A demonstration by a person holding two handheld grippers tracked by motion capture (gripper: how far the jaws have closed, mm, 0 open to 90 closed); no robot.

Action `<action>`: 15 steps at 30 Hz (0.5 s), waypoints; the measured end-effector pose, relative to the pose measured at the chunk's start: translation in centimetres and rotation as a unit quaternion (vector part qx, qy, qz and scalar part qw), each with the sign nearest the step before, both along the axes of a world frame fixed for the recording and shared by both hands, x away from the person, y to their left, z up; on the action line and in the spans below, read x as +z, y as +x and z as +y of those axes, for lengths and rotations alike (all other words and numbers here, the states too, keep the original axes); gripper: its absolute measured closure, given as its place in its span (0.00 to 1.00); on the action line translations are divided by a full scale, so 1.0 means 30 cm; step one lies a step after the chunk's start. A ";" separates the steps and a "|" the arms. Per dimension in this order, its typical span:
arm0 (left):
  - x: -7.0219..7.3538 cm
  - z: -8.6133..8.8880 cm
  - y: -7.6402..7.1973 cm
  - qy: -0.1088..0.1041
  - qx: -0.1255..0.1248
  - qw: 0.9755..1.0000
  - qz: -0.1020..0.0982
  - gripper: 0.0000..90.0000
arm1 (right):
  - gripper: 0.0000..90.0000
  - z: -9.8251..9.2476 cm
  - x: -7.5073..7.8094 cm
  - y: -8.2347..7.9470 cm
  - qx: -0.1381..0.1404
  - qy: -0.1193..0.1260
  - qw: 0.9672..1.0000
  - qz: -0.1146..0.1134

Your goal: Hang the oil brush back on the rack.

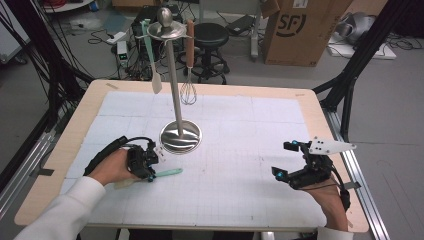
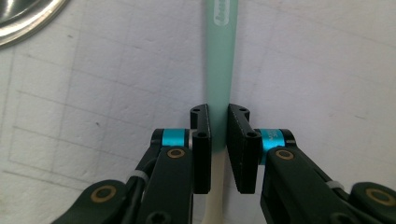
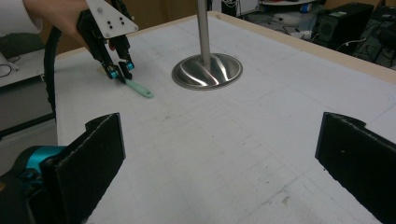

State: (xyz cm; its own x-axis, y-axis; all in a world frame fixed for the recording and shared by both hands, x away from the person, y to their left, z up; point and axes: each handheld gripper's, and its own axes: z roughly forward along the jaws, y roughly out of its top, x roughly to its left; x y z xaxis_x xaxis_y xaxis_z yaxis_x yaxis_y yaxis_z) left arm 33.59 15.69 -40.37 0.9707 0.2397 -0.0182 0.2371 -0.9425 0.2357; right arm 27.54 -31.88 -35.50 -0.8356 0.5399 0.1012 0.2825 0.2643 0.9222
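Down on the white gridded mat (image 1: 240, 165), the left gripper (image 2: 218, 122) has its two black jaws pinched onto the mint-green handle of a spatula (image 2: 219, 60), which lies flat on the mat just in front of the metal stand's round base (image 1: 180, 136). In the left gripper view the pads sit on either side of the handle close to where the green gives way to the cream blade end, with no gap showing, so the grip looks made — though the spatula is not yet lifted off the mat. Taking it at the handle rather than at the soft blade makes sense, since the handle is stiff and narrow enough for the jaws to clamp squarely.

The stand explains the likely purpose: its tall pole carries a rim at the top from which another spatula (image 1: 151, 60) and a whisk (image 1: 188, 75) hang, well above the table. The spatula in hand probably belongs up there too, which would mean raising it and turning it upright so its handle end can catch the rim.

The right gripper (image 1: 290, 160) rests at the right side of the mat, well apart from the stand, its jaws spread wide with nothing between them — out of the way for now, and free to steady the stand if needed.
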 end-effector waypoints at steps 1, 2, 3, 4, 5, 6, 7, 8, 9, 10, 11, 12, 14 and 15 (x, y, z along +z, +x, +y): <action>0.005 0.004 -0.001 -0.010 -0.001 1.000 -0.001 0.89 | 0.01 -0.001 0.000 0.000 0.000 0.000 1.000 0.000; 0.011 0.008 -0.001 -0.019 -0.005 1.000 0.000 0.89 | 0.01 -0.002 0.000 0.001 0.000 0.000 1.000 -0.002; 0.018 0.011 -0.003 -0.025 -0.012 1.000 -0.007 0.89 | 0.01 -0.002 0.000 0.001 -0.001 0.001 1.000 -0.001; 0.024 0.015 -0.005 -0.031 -0.014 0.999 -0.007 0.89 | 0.01 -0.002 0.000 0.002 -0.001 0.001 1.000 -0.002; 0.030 0.020 -0.005 -0.037 -0.016 0.999 -0.006 0.89 | 0.01 -0.002 0.000 0.001 0.000 0.001 1.000 -0.001; 0.037 0.025 -0.008 -0.043 -0.017 0.999 -0.009 0.89 | 0.01 -0.002 0.000 0.001 0.000 0.000 1.000 -0.002; 0.045 0.031 -0.010 -0.051 -0.016 0.998 -0.010 0.89 | 0.01 -0.002 0.000 0.001 -0.001 0.001 1.000 -0.001; 0.053 0.037 -0.013 -0.062 -0.015 0.998 -0.010 0.89 | 0.01 -0.002 0.000 0.001 -0.001 0.000 1.000 -0.002; 0.063 0.043 -0.015 -0.072 -0.013 0.997 -0.011 0.89 | 0.01 -0.003 0.000 0.001 -0.001 -0.001 1.000 -0.001; 0.074 0.051 -0.017 -0.084 -0.014 0.996 -0.010 0.89 | 0.01 -0.003 0.000 0.001 -0.001 0.000 1.000 -0.002; 0.085 0.058 -0.020 -0.097 -0.013 0.995 -0.014 0.89 | 0.01 -0.003 0.000 0.001 -0.001 -0.001 1.000 -0.001; 0.097 0.065 -0.024 -0.109 -0.009 0.994 -0.020 0.89 | 0.01 -0.003 0.000 0.001 -0.001 0.000 1.000 -0.001; 0.119 0.081 -0.029 -0.138 -0.007 0.990 -0.023 0.89 | 0.01 -0.003 -0.001 0.002 -0.002 -0.001 1.000 -0.001; 0.130 0.089 -0.034 -0.149 -0.003 0.988 -0.026 0.89 | 0.01 -0.002 -0.001 0.002 -0.002 -0.002 1.000 -0.002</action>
